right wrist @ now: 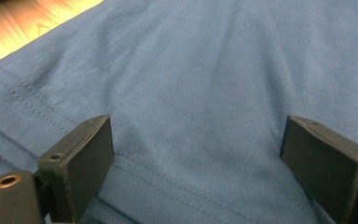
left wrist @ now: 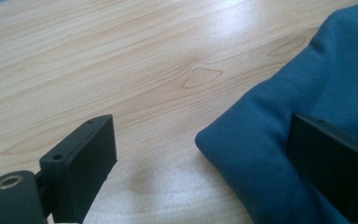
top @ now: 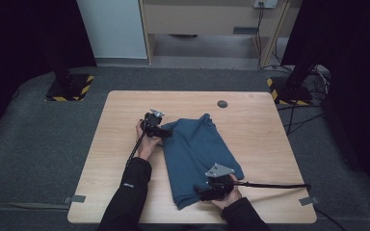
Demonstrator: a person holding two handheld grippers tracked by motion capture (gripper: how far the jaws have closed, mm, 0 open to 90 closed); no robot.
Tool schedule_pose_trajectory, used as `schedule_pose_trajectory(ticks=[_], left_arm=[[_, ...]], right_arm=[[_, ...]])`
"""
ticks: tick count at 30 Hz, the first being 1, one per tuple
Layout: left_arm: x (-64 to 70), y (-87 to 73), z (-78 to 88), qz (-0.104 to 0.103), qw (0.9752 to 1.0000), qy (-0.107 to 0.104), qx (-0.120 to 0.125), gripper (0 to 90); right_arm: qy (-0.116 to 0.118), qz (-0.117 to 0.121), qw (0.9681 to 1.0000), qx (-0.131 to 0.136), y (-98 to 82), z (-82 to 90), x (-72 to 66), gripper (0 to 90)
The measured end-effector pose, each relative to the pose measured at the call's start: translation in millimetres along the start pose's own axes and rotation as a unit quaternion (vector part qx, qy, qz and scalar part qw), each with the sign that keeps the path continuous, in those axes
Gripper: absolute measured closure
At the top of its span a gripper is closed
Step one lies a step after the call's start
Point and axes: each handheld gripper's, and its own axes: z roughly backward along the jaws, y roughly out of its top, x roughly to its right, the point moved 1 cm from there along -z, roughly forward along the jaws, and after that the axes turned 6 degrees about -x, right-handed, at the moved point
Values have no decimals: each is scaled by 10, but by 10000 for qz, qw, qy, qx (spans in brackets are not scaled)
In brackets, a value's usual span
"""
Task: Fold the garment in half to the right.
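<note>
A blue shirt (top: 197, 154) lies folded on the wooden table (top: 260, 139), its hem toward the near edge. My left gripper (top: 165, 132) is at the shirt's far left corner. In the left gripper view that gripper (left wrist: 203, 140) is open: one jaw hangs over bare wood, the other rests against the rounded fold of the shirt (left wrist: 261, 140). My right gripper (top: 203, 193) sits at the shirt's near edge. In the right gripper view it (right wrist: 196, 140) stands open just above the shirt (right wrist: 205, 84), with the stitched hem running under the jaws and no cloth pinched.
A small dark round mark (top: 222, 103) sits near the table's far edge. The right gripper's cable (top: 274, 185) trails to the right across the wood. Tape tabs (top: 77, 198) mark the near corners. Stand bases with yellow-black stripes (top: 70, 89) are on the floor behind.
</note>
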Motion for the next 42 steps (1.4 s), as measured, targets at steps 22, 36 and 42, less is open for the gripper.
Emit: schedule_pose_trajectory(ticks=[22,36,42], left_arm=[[237,-116,77,112,9997,-142,-152,105],[345,-215,365,234,9973,-653,-252,135],[446,-486,513,197,9945,-937,-433,123]], right_arm=[[-263,-545,9981,-116,-151,158,436,104],[-228,-543,9980,228,-61,344,386,98],[-211,-687,9973,126,-126,329,553,97]])
